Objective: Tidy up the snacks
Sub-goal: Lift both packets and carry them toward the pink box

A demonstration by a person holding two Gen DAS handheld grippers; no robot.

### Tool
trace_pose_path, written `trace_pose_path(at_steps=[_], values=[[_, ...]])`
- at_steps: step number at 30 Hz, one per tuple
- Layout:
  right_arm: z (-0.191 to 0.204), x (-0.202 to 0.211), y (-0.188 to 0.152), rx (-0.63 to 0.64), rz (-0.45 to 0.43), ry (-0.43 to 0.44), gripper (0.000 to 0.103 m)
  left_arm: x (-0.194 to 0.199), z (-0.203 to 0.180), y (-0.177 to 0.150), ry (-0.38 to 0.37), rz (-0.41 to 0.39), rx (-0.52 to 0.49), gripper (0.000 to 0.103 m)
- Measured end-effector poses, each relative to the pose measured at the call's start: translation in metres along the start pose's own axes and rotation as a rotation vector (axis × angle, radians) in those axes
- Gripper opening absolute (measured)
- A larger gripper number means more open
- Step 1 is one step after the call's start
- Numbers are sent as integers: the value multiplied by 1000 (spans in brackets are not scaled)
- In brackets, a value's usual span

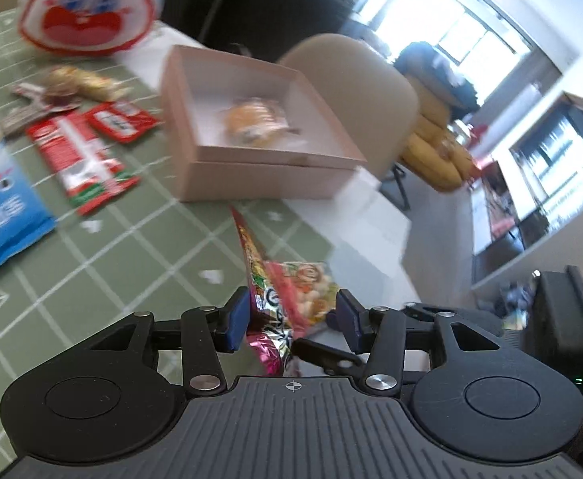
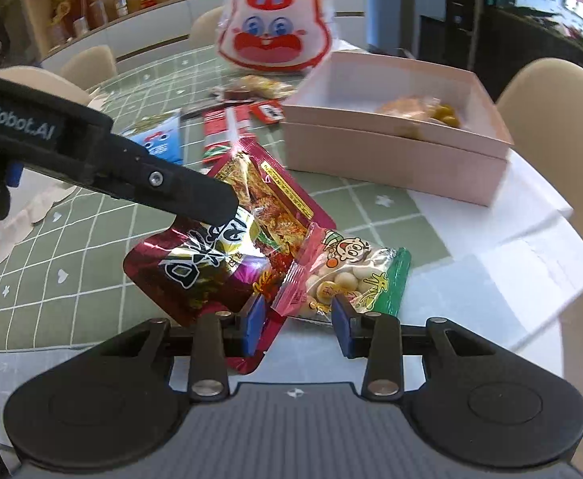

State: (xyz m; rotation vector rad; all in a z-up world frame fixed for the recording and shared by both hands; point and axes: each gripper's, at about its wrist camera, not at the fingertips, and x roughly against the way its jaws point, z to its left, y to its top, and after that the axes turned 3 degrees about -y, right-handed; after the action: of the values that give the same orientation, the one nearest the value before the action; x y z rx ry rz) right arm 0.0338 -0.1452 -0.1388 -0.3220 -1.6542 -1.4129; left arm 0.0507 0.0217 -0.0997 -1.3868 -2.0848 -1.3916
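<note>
With the right gripper (image 2: 297, 325) clamped on the ball-snack packet (image 2: 347, 275) and the left gripper (image 1: 291, 319) apart around the maroon foil bag (image 2: 211, 263), both risked snagging together.

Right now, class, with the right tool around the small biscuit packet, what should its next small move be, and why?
Probably lift it a little, straight up. The right tool's pads seem to press the biscuit packet, which partly overlaps the foil packet under the left tool, so rising first should free it before heading to the open pink box.
</note>
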Motion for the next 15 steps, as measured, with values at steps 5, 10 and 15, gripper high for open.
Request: trace_pose_path(at_steps=[5, 10, 15], values=[[-18, 7, -12, -43, 15, -13, 38, -17, -46, -2, 25, 20, -155, 51], [-23, 14, -23, -47, 13, -31, 38, -45, -59, -8, 114, 77, -214, 49], [-20, 19, -25, -39, -4, -30, 38, -54, -43, -9, 136, 85, -172, 42]])
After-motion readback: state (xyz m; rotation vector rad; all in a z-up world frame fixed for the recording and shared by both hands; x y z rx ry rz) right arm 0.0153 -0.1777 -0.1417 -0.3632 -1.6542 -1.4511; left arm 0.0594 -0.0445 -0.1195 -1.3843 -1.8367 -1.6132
